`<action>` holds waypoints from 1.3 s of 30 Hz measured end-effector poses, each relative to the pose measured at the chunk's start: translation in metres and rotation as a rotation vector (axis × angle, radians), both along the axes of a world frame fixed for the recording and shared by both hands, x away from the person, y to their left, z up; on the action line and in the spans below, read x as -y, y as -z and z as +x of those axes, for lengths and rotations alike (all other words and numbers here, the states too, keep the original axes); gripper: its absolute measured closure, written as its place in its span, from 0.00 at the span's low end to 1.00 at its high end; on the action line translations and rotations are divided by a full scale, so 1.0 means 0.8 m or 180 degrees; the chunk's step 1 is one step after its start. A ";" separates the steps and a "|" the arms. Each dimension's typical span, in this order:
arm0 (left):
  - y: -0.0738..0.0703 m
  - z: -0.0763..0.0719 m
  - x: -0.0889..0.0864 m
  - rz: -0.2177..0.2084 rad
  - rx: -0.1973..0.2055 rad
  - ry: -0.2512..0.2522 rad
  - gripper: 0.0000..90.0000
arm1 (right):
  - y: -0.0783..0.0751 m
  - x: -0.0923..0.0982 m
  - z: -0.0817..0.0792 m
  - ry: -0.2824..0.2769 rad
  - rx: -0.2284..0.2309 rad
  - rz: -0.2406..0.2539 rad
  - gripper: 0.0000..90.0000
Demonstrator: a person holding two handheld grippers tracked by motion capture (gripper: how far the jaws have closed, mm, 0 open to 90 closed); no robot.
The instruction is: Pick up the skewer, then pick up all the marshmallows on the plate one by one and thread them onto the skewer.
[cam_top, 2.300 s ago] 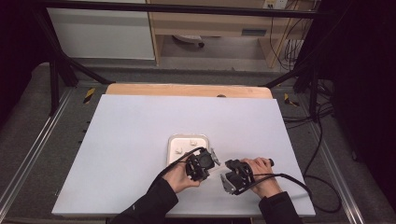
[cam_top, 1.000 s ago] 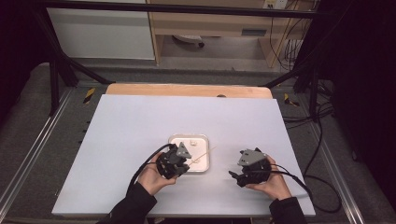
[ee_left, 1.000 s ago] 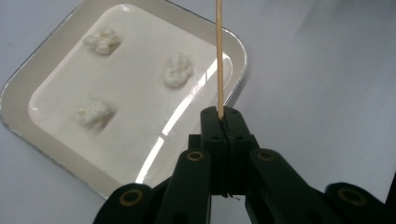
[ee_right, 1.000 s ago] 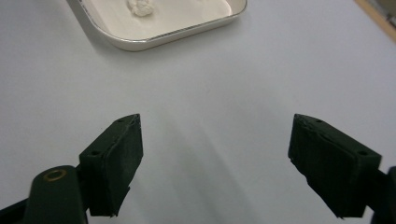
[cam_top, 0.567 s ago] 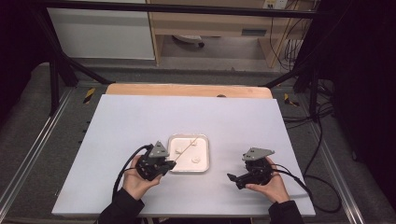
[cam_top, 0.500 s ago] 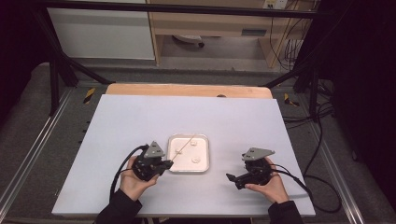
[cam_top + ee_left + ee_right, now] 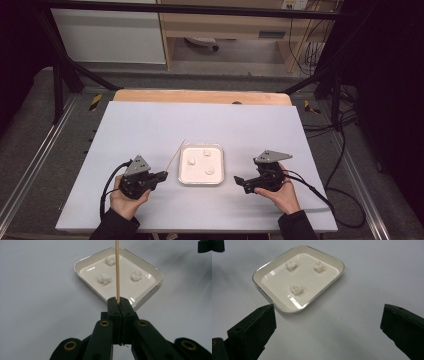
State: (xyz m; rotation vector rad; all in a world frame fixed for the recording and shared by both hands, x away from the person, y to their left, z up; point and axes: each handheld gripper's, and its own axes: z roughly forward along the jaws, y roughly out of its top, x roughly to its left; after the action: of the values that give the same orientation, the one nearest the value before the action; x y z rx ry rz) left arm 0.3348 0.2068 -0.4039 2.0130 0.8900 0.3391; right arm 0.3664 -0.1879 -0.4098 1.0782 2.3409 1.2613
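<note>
We see the left gripper [image 7: 161, 175] clamped on a thin wooden skewer [image 7: 117, 270], just left of the shallow white square tray [image 7: 183, 176] holding three white lumps [image 7: 191, 161]; the right gripper [image 7: 239, 181], jaws just spread wide and empty, rests right of it.

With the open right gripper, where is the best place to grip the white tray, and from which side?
Probably the tray is best taken by its raised rim, at the edge nearest the right gripper. Its jaws, which have just been opening, stand wide and face that side. The floor is shallow and flat, and three white lumps lie on it, so one jaw over the rim and one outside looks safest.
</note>
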 end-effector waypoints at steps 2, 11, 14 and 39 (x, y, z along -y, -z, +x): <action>0.001 -0.002 -0.004 -0.0028 0.0029 -0.0014 0.99 | -0.004 -0.009 0.004 -0.0020 0.0024 0.0044 0.01; 0.005 -0.009 -0.012 -0.0114 0.0054 -0.0036 0.99 | -0.006 -0.047 0.019 -0.0035 0.0043 -0.0007 0.01; 0.006 -0.010 -0.013 -0.0144 0.0061 -0.0040 0.99 | -0.005 -0.058 0.024 -0.0045 0.0037 -0.0013 0.01; 0.011 -0.008 -0.015 -0.0185 0.0026 -0.0092 0.98 | 0.042 -0.111 0.050 -0.0228 -0.0017 -0.0210 0.32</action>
State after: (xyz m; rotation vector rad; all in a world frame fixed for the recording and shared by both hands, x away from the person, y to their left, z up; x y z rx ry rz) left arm 0.3287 0.2190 -0.4128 1.9456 0.9144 0.3337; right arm 0.4068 -0.0990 -0.4432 0.9867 2.4273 1.1976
